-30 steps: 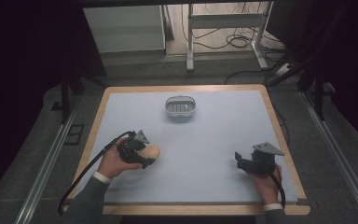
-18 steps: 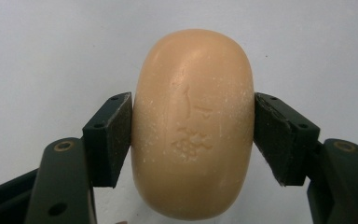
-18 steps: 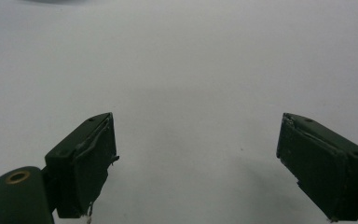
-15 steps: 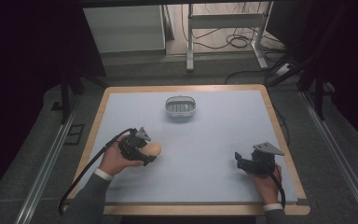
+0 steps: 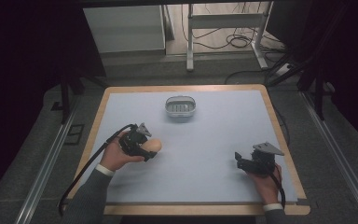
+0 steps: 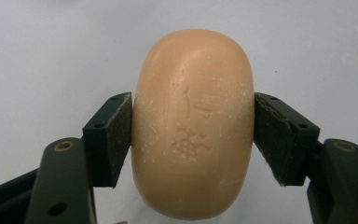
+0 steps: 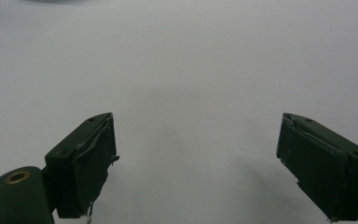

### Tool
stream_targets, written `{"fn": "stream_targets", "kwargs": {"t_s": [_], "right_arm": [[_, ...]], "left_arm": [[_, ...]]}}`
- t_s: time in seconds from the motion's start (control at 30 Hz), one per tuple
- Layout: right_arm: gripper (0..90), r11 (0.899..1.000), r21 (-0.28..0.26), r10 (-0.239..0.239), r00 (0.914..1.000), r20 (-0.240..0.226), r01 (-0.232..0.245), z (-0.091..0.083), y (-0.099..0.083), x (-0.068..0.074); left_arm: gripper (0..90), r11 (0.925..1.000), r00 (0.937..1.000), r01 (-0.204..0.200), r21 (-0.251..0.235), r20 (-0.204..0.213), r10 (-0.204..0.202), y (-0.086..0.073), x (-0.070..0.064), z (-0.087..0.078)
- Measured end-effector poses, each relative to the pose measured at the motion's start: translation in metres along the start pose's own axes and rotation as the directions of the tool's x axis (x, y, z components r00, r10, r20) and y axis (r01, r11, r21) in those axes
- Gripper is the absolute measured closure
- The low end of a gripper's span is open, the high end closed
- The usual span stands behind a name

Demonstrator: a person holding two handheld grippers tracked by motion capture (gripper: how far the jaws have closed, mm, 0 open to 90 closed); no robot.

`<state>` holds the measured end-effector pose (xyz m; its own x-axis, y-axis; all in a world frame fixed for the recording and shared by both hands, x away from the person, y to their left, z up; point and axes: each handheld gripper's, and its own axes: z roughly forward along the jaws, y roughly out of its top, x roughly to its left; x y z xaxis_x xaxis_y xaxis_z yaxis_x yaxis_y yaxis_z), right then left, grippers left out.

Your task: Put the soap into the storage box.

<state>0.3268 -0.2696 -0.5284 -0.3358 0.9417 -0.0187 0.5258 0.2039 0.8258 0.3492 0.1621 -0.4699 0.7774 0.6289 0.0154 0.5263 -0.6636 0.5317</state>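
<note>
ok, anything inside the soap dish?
Soap dish looks empty: just its ribbed floor shows. The soap bar is clamped in the left gripper. Under the dish is hidden.

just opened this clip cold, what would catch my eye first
The tan soap bar, stamped with a faint emblem, is pinched by its two sides in the left gripper at the table's near left. Beyond it, near the far edge, sits a small grey soap dish. The right gripper rests at the near right, jaws wide apart over bare surface.
</note>
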Motion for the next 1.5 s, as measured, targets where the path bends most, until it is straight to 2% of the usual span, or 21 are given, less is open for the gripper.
{"fn": "stream_targets", "kwargs": {"t_s": [1.5], "right_arm": [[12.0,1.000,0.003,-0.002,1.0000,-0.001,0.002,0.000,0.000,0.000]], "left_arm": [[32.7,0.9998,0.9996,0.017,-0.011,-0.022,-0.017,0.037,0.024,0.000]]}}
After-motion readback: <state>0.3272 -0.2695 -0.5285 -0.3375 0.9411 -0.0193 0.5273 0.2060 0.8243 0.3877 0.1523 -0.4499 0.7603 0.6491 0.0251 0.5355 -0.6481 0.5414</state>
